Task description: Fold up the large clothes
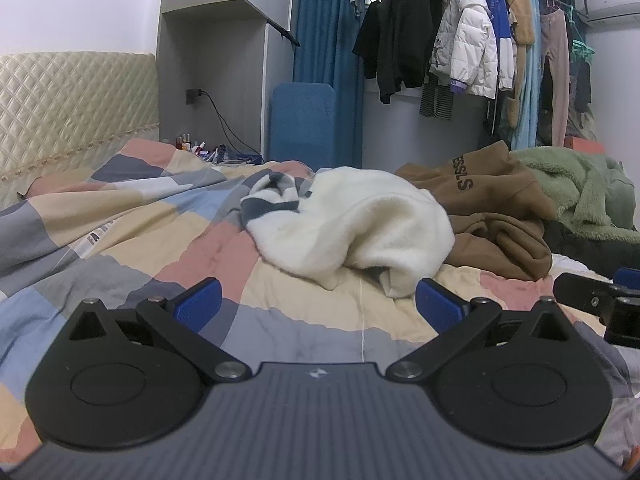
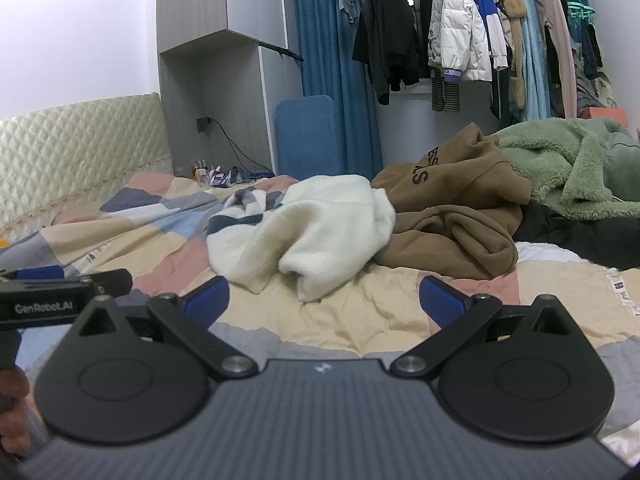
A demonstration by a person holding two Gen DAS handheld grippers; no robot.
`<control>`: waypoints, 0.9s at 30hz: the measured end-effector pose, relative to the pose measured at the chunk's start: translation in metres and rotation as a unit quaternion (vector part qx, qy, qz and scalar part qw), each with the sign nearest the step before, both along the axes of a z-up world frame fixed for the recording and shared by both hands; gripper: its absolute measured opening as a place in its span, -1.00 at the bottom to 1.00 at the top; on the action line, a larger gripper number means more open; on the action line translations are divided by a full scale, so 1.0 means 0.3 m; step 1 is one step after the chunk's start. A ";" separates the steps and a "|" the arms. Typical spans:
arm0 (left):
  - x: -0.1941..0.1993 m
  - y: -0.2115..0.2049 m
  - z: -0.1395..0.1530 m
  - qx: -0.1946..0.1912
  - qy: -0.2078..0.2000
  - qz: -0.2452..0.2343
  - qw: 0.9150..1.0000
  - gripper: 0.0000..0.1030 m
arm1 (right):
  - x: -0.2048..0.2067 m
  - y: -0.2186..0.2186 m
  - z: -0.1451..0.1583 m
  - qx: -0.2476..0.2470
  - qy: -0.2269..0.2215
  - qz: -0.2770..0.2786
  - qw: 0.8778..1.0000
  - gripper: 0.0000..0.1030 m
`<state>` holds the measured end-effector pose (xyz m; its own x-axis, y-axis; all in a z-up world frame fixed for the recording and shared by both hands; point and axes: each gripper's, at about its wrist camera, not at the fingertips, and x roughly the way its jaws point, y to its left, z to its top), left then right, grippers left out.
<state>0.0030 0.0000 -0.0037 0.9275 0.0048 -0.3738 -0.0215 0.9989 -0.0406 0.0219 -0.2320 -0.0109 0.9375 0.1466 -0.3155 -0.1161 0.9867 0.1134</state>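
Observation:
A crumpled white fleece garment (image 1: 360, 220) (image 2: 320, 224) with a grey-striped part lies bunched on the patchwork quilt (image 1: 140, 232) (image 2: 360, 320). Right of it sits a brown hoodie (image 1: 488, 208) (image 2: 452, 216) with black lettering. Behind that is a green fleece garment (image 1: 580, 192) (image 2: 568, 164). My left gripper (image 1: 318, 304) hovers open just short of the white garment, nothing between its blue pads. My right gripper (image 2: 324, 300) is open too, a little short of the same garment. In the left wrist view the right gripper's body shows at the right edge. The left gripper's body shows at left in the right wrist view.
A quilted headboard (image 1: 72, 112) stands at the left. A bedside surface with small bottles (image 1: 192, 146) and a blue board (image 1: 304, 120) are behind the bed. Hanging clothes (image 1: 472, 48) fill a rack at the back right. A dark garment (image 2: 580, 236) lies beside the brown hoodie.

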 end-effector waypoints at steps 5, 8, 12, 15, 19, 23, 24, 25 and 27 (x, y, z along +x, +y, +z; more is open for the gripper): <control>0.004 -0.004 -0.009 -0.003 0.002 -0.004 1.000 1.00 | -0.002 -0.021 -0.020 0.001 0.006 -0.004 1.000 1.00; 0.002 -0.013 -0.015 0.003 0.001 -0.006 1.000 1.00 | -0.005 -0.036 -0.017 0.014 0.005 -0.006 1.000 1.00; 0.004 -0.021 -0.024 0.003 0.005 -0.012 1.000 1.00 | -0.005 -0.030 -0.017 0.012 0.003 -0.001 1.000 1.00; 0.006 -0.028 -0.029 0.006 0.006 -0.014 1.000 1.00 | -0.004 -0.029 -0.017 0.011 0.006 0.000 1.000 1.00; 0.004 -0.033 -0.032 0.006 0.007 -0.015 1.000 1.00 | -0.003 -0.026 -0.017 0.010 0.005 -0.001 1.000 1.00; 0.005 -0.035 -0.033 0.006 0.007 -0.015 1.000 1.00 | -0.003 -0.025 -0.018 0.009 0.007 0.000 1.000 1.00; 0.005 -0.035 -0.033 0.006 0.007 -0.015 1.000 1.00 | -0.003 -0.025 -0.019 0.008 0.007 -0.001 1.000 1.00; 0.006 -0.034 -0.032 0.006 0.008 -0.014 1.000 1.00 | -0.004 -0.026 -0.019 0.008 0.007 0.000 1.000 1.00; 0.006 -0.034 -0.033 0.005 0.008 -0.015 1.000 1.00 | -0.003 -0.025 -0.020 0.008 0.006 -0.001 1.000 1.00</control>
